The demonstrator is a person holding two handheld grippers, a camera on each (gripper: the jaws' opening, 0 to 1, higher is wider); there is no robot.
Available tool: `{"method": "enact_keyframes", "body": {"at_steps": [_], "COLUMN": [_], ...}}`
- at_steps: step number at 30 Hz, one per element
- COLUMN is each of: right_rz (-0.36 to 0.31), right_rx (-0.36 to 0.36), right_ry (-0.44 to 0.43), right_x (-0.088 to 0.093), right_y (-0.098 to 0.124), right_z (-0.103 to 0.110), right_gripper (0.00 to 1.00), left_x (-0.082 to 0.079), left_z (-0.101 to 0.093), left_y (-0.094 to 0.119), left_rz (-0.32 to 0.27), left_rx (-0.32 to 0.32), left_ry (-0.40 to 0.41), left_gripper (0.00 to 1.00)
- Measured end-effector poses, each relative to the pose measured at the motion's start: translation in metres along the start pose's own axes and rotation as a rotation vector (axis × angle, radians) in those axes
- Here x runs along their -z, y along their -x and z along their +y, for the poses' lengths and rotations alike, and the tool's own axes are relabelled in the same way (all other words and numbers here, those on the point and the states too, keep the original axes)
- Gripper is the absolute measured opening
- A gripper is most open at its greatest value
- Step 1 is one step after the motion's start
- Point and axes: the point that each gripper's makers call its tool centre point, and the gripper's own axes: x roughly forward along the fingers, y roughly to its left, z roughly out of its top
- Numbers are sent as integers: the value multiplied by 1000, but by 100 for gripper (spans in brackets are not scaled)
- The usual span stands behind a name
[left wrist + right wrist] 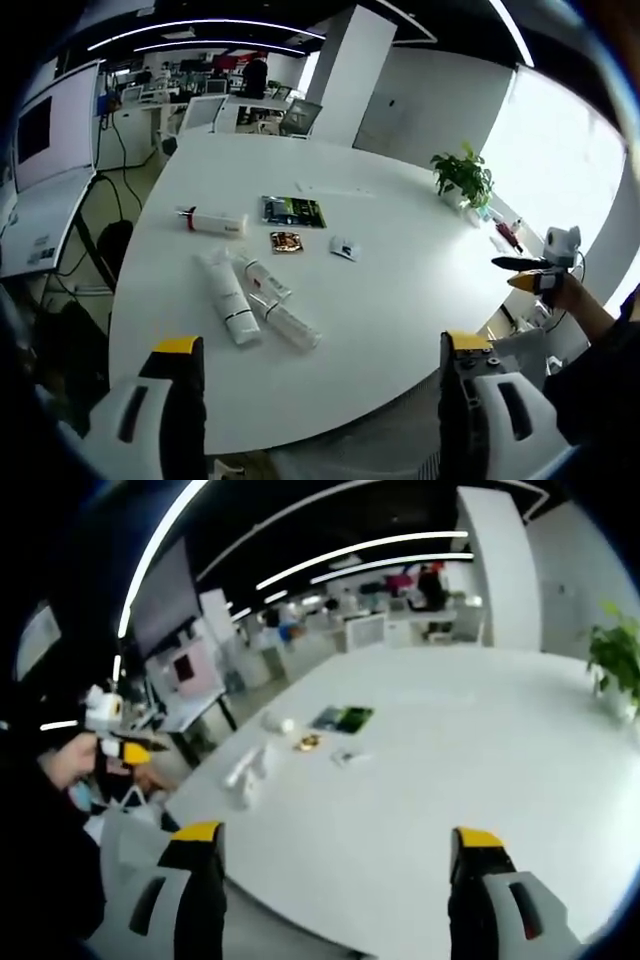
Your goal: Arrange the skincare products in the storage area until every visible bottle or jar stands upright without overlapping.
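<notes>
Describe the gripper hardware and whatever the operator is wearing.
Both the left gripper and the right gripper have chunky white jaws with black inner faces and yellow tips. In the left gripper view the right gripper carries a small white block on top. The person's sleeve is dark.

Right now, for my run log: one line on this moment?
left tool: open, empty | right tool: open, empty | tubes: lying flat on table | none upright yet

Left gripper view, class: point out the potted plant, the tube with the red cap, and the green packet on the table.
Potted plant (463, 177), left gripper view, on its leaves.
Tube with the red cap (213, 221), left gripper view, mid-body.
Green packet (293, 211), left gripper view, centre of its face.
</notes>
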Motion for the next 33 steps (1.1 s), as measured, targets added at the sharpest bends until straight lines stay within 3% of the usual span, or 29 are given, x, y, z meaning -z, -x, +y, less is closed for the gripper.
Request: {"method": "enact_keyframes", "body": {"at_steps": [24,33], "right_rz": [10,22], "right_rx": [40,38], "right_ry": [-39,-46], "right_x": [5,9], "right_y": [-3,-6], "right_z": [-12,-13], "right_gripper": [96,96], "left_x": [1,-3], "left_z": [27,29], "left_y": [-28,-35], "left_rz": [42,42], "left_rx": [-9,-11], "left_ry": [45,47], "left_gripper": [86,85]}}
